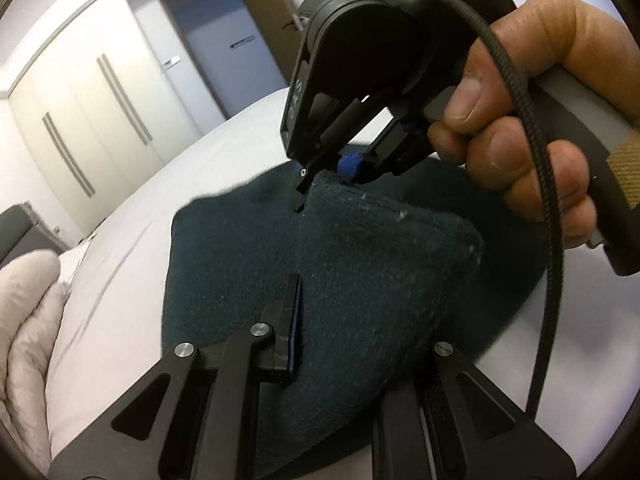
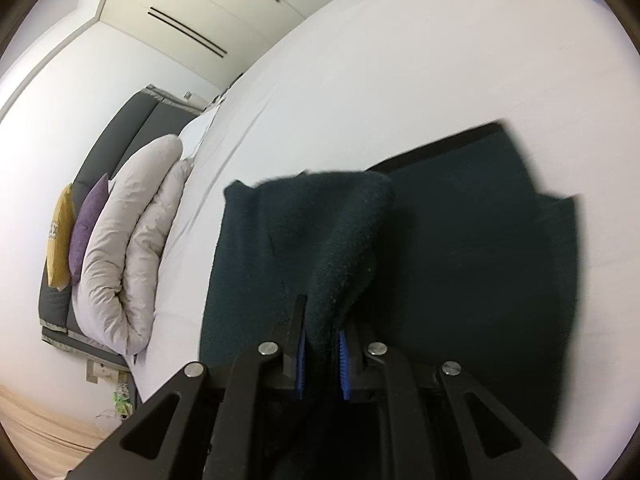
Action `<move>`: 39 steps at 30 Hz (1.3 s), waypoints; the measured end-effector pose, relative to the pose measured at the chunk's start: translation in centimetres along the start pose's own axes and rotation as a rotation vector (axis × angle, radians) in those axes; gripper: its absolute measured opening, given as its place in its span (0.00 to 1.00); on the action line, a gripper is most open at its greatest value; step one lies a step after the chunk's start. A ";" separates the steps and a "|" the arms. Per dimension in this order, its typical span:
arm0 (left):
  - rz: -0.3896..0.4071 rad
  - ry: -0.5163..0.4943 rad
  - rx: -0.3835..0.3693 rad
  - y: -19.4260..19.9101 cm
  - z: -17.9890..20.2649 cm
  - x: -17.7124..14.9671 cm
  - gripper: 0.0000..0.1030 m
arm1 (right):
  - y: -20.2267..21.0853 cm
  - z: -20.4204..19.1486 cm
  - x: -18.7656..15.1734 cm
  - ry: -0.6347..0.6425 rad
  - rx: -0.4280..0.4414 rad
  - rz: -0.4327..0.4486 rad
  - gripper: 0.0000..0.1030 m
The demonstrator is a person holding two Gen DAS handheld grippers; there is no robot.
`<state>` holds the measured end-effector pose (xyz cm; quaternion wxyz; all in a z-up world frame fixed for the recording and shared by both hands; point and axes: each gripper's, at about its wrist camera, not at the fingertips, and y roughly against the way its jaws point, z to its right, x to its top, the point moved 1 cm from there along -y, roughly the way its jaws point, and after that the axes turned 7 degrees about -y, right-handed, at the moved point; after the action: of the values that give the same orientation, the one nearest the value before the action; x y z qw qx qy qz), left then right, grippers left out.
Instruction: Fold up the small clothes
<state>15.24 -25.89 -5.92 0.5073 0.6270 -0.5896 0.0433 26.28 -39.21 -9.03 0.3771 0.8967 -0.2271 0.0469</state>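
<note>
fold mid-carry | both grippers, left (image 1: 340,320) and right (image 2: 322,344), jaws clamped on cloth (image 2: 460,240) edge | lifted flap above bed (image 2: 360,60)

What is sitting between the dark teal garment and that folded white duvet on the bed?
Only bare white bedsheet lies between the dark teal garment and the folded white duvet, seen in the right wrist view.

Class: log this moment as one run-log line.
step: folding | left tool: shut on dark garment | right tool: shut on dark garment | surface: white bed
</note>
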 end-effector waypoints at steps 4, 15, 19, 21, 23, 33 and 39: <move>0.021 -0.030 -0.032 -1.5 1.1 1.9 0.10 | 2.7 2.0 1.1 0.002 -0.026 0.031 0.13; 0.019 -0.067 -0.071 -3.6 2.8 1.2 0.10 | 5.1 5.9 2.2 -0.017 -0.073 0.059 0.13; -0.021 -0.078 -0.093 -4.7 2.2 0.0 0.15 | 3.4 7.8 1.9 -0.067 -0.077 0.038 0.14; -0.026 -0.068 -0.131 -4.0 1.2 -0.9 0.24 | 3.8 8.4 1.7 -0.096 -0.041 0.048 0.16; -0.022 -0.039 -0.173 -2.8 -0.5 -2.3 0.52 | 4.5 8.6 1.3 -0.101 -0.033 0.060 0.21; -0.008 0.138 -0.160 -0.8 -9.4 -6.8 0.80 | 9.1 7.6 -4.5 -0.076 -0.069 0.101 0.43; -0.082 0.228 -0.195 -4.8 -10.5 -3.6 0.61 | 8.3 6.6 -8.4 0.009 -0.191 0.077 0.24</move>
<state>23.59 -17.17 -6.03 0.6306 0.5895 -0.5035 0.0360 14.50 -45.80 -10.44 0.4597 0.8470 -0.2633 0.0436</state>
